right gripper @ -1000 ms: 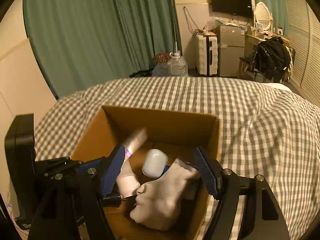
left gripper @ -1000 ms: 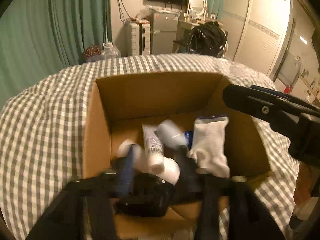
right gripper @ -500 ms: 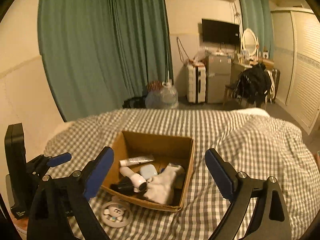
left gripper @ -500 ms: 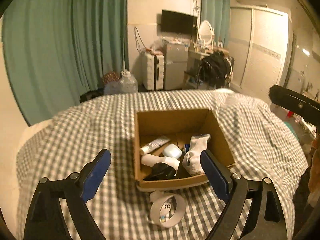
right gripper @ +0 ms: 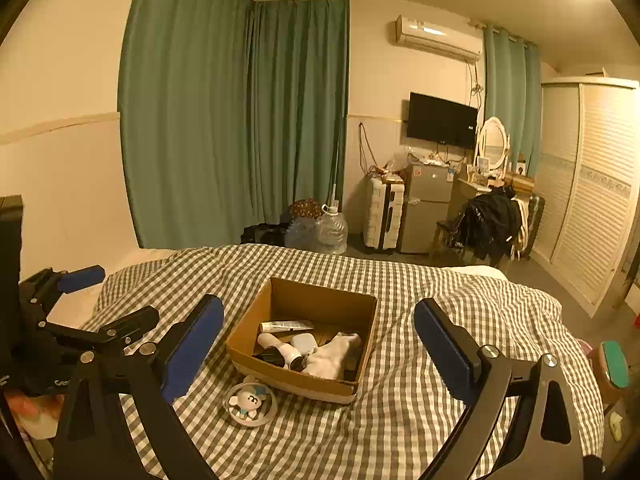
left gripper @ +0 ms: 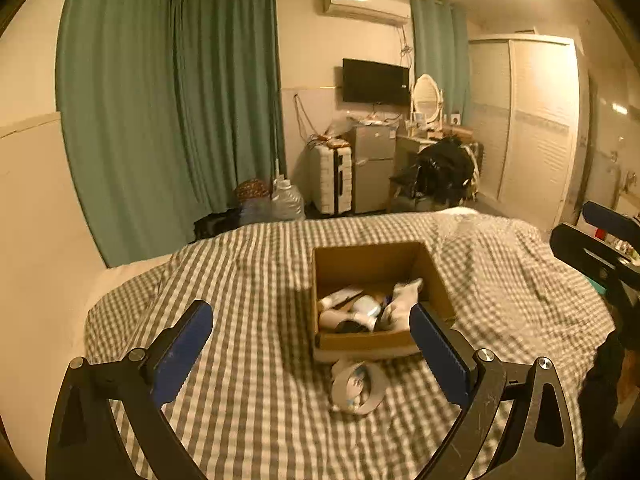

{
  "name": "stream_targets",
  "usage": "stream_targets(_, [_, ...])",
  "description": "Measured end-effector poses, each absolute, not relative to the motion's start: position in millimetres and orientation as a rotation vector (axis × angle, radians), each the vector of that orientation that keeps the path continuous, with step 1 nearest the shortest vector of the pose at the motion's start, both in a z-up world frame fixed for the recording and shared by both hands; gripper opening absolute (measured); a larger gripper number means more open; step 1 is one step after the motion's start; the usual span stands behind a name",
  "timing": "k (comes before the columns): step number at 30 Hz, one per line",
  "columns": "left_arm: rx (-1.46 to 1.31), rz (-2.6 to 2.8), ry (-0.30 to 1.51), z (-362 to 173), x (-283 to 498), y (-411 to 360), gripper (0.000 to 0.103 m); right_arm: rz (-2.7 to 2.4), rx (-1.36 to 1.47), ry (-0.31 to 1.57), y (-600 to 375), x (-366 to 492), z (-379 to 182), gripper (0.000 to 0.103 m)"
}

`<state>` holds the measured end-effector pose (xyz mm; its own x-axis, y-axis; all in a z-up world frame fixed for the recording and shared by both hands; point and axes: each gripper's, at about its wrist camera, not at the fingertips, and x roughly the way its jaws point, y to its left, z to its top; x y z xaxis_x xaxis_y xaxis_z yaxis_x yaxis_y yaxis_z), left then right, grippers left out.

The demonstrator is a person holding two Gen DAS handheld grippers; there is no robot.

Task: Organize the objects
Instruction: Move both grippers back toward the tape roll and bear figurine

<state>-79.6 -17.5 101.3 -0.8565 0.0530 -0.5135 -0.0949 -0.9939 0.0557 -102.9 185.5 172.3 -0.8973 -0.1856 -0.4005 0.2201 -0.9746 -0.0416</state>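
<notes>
A cardboard box (left gripper: pixel 440 280) (right gripper: pixel 244 332) sits on the checked bed cover. It holds a white sock (right gripper: pixel 332 358) (left gripper: pixel 402 298), a tube (right gripper: pixel 286 325), a white case (right gripper: pixel 304 343) and a white and black device (right gripper: pixel 280 352). A round clear item with a bear figure (right gripper: pixel 251 402) (left gripper: pixel 358 386) lies on the cover just in front of the box. My left gripper (left gripper: pixel 312 348) is open and empty, well back from the box. My right gripper (right gripper: pixel 318 346) is open and empty, also held back and above the bed. The left gripper also shows at the left of the right wrist view (right gripper: pixel 80 304).
The checked bed cover (right gripper: pixel 400 420) (left gripper: pixel 248 320) fills the foreground. Beyond the bed stand green curtains (right gripper: pixel 240 120), water jugs (right gripper: pixel 332 232), a white suitcase (right gripper: pixel 384 212), a small fridge (right gripper: pixel 426 204), a chair with a black coat (right gripper: pixel 488 224) and a wardrobe (right gripper: pixel 592 200).
Both grippers have pulled up and back from inside the box. The left gripper let go of the dark device into the box. The box now looks small and far.
</notes>
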Motion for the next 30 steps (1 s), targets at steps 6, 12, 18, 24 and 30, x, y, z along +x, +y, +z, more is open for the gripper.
stream_targets(6, [-0.887,2.971,0.130,56,-75,-22,0.101,-2.835,0.635,0.124,171,-96,136,0.100])
stream_targets(12, [-0.997,2.959,0.082,3,-85,-30,0.101,-2.760,0.809,0.070,164,-123,76,0.100])
stream_targets(18, [-1.134,2.964,0.064,-38,-115,-43,0.101,-2.683,0.976,0.056,151,-159,25,0.100])
stream_targets(24, [-1.238,2.986,0.105,-62,-130,-60,0.101,-2.579,1.094,0.097,129,-191,-23,0.100])
stream_targets(30, [-1.313,2.962,-0.009,-73,-138,-81,0.101,-2.451,1.259,0.112,113,-214,-73,0.100])
